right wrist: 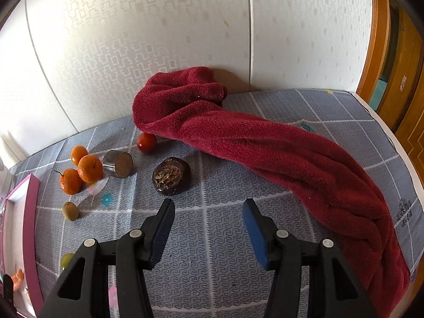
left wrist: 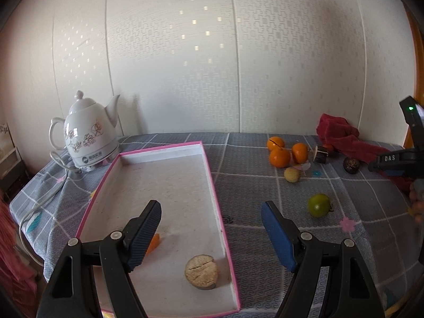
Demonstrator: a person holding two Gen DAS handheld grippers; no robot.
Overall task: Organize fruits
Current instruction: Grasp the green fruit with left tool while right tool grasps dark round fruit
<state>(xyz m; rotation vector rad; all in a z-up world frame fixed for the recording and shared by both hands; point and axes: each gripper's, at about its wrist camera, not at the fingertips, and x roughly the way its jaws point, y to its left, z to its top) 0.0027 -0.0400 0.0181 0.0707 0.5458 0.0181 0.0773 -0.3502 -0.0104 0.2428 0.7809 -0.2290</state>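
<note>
My left gripper (left wrist: 212, 209) is open and holds nothing, hovering over the right rim of a pink-edged white tray (left wrist: 212, 175). In the tray lie a tan cut fruit piece (left wrist: 201, 271) and an orange piece (left wrist: 154, 242), half hidden by my left finger. On the cloth to the right sit three oranges (left wrist: 279, 157), a small tan fruit (left wrist: 292, 175) and a green fruit (left wrist: 319, 205). My right gripper (right wrist: 208, 206) is open and empty, just short of a dark halved fruit (right wrist: 171, 176). Beyond it are a cut cylinder piece (right wrist: 118, 164), the oranges (right wrist: 90, 168) and a red fruit (right wrist: 146, 142) tucked under the towel's edge.
A crumpled red towel (right wrist: 265, 145) runs from the wall along the table's right side. A white floral kettle (left wrist: 90, 135) with its cord stands behind the tray's left corner. The right tool's black housing (left wrist: 392, 159) shows at the far right. A grey checked cloth (right wrist: 212, 251) covers the table.
</note>
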